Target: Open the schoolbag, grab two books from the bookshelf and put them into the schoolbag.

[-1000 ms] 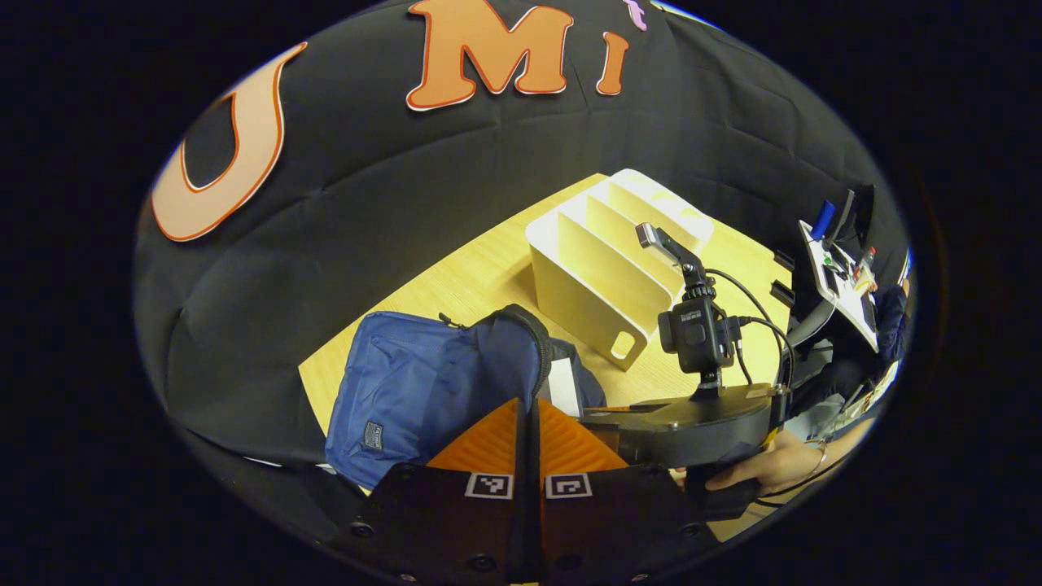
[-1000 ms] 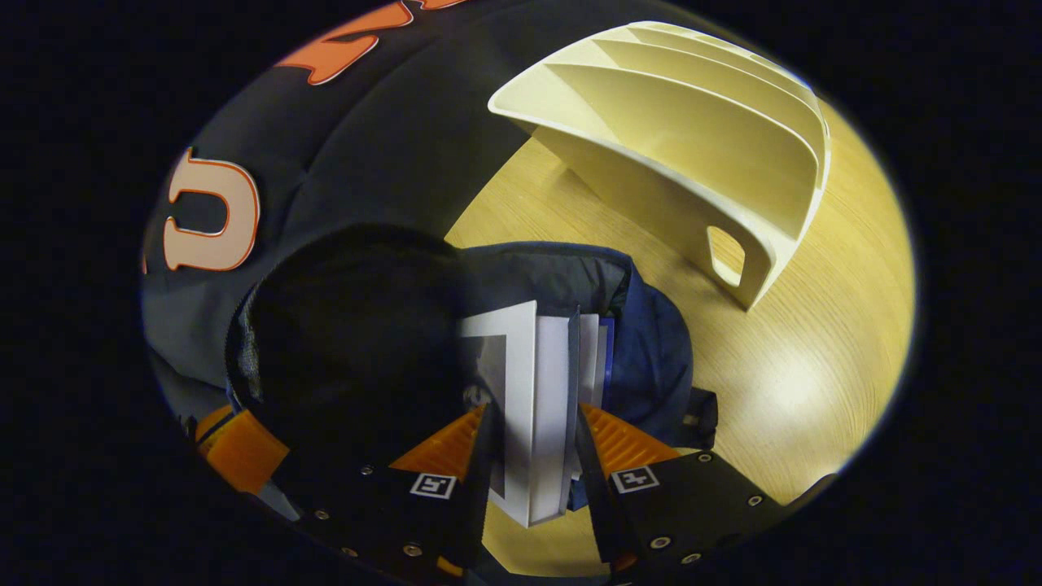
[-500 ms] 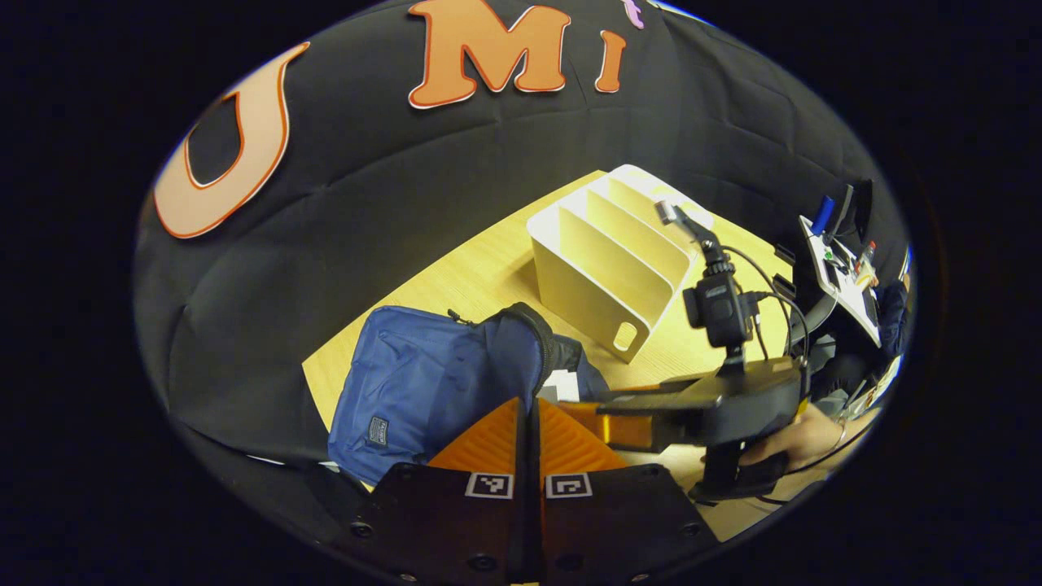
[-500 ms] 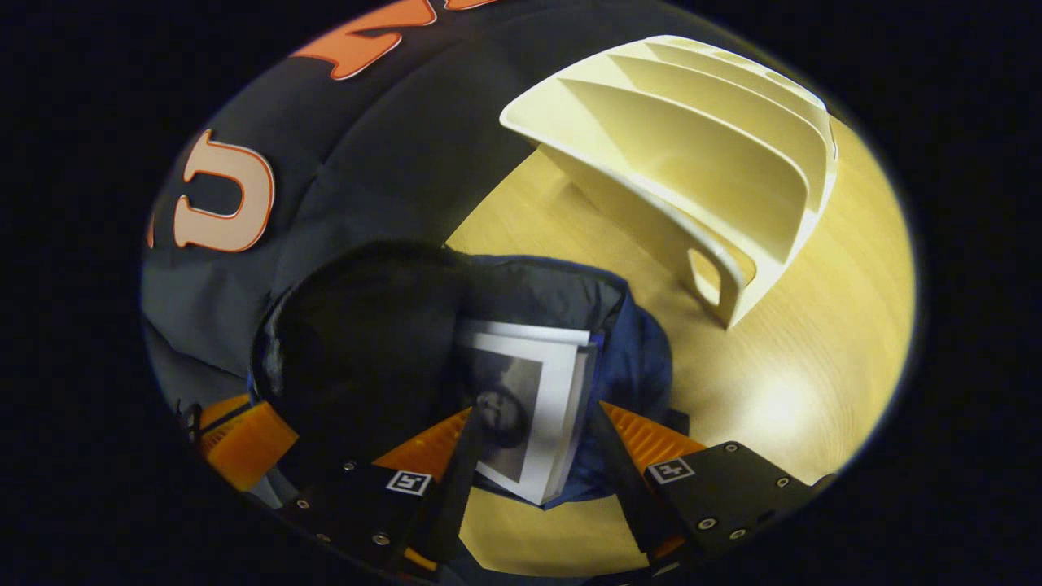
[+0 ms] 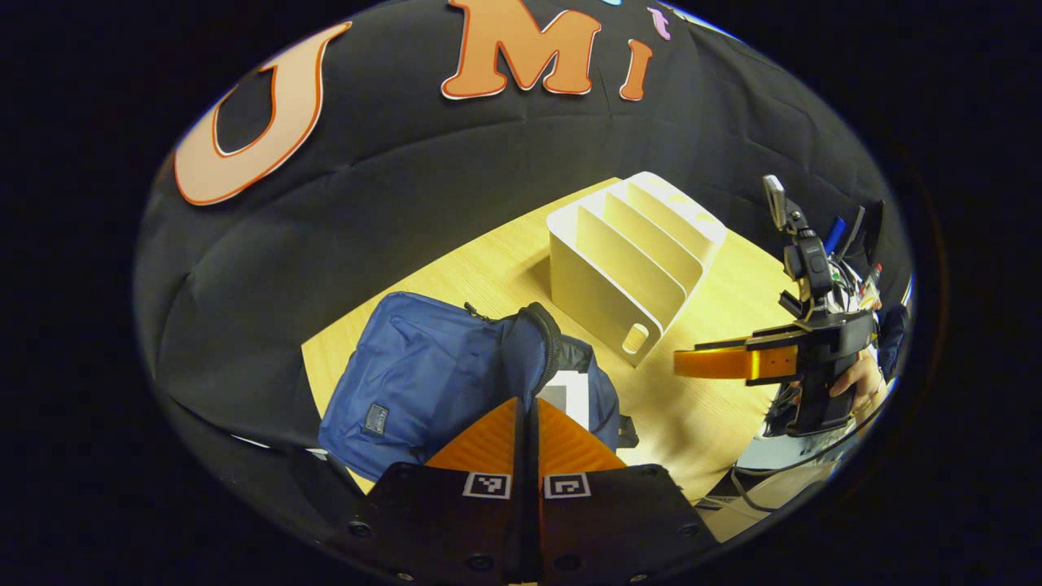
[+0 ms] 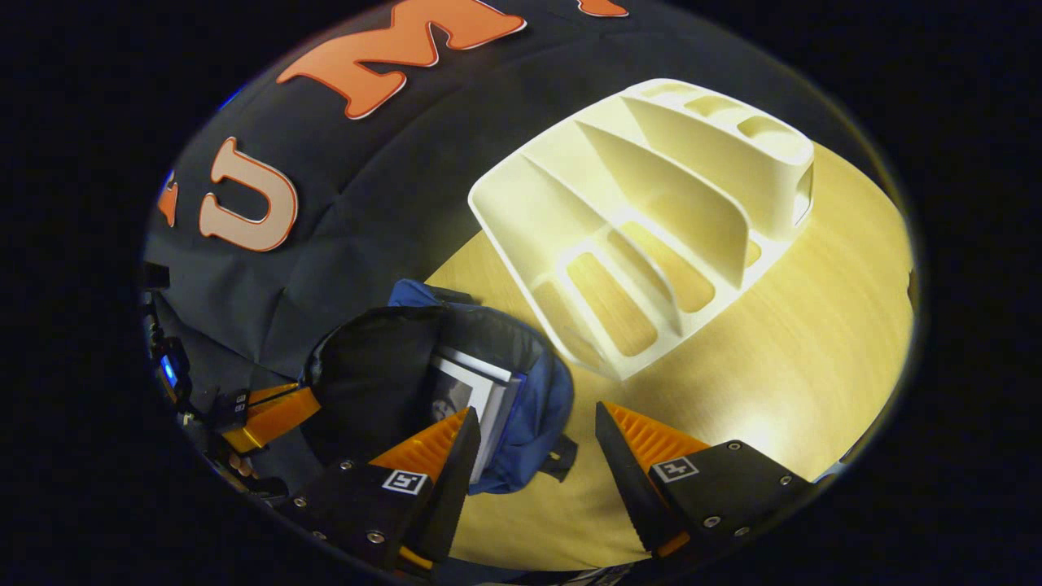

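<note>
Jaws wide on right gripper [image 6: 533, 448], low in frame; pressed together on left gripper [image 5: 527, 431]. Blue cloth schoolbag [image 5: 431, 378] lower left on wooden table [image 5: 708, 407], white books [image 6: 472, 391] inside. Cream slotted bookshelf [image 6: 651, 203] upper right.

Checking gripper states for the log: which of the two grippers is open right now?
The right gripper: its fingers stand wide apart over the table, holding nothing. The left gripper has its fingers pressed together, beside the schoolbag's open mouth.

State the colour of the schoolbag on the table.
Blue; the schoolbag shows best in the left gripper view.
</note>
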